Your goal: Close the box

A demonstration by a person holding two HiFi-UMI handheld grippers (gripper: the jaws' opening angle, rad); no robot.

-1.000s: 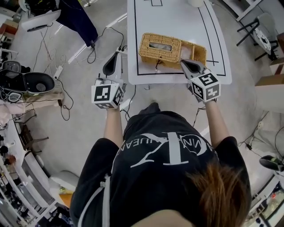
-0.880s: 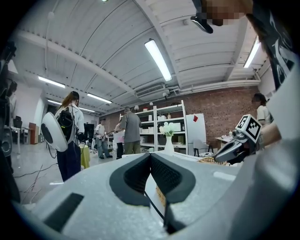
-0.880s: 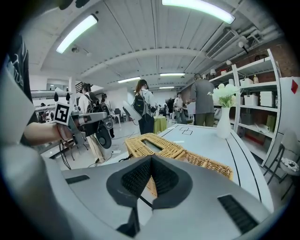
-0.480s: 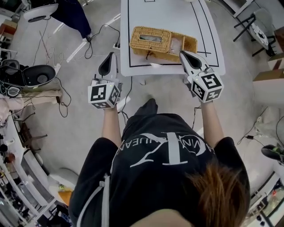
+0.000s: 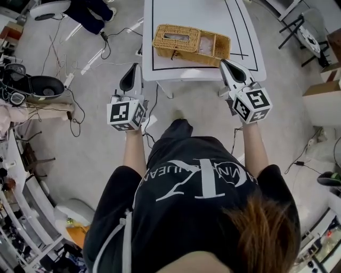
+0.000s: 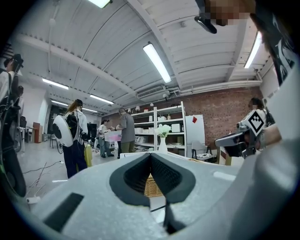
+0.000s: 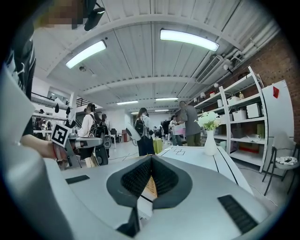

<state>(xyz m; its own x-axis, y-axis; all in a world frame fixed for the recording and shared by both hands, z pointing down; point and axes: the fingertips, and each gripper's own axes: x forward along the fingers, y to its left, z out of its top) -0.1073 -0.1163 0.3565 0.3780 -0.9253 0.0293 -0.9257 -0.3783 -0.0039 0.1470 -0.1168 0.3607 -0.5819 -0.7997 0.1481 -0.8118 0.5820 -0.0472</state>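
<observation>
A woven wicker box lies on the white table, near its front edge. Its left part has a slotted top, and its right part stands open. My left gripper hangs shut and empty over the floor, left of the table. My right gripper is also shut and empty, just in front of the table's edge below the box's right end. In the left gripper view the box shows through the gap below the left gripper's tips. In the right gripper view the box shows the same way behind the right gripper.
A vase of white flowers stands further back on the table. Cables and a black chair lie on the floor to the left. Several people stand near shelves in the background.
Both grippers have drawn back from the box toward the person. The right gripper was over the box's right end and now sits off the table's front edge. The table appears farther away.
</observation>
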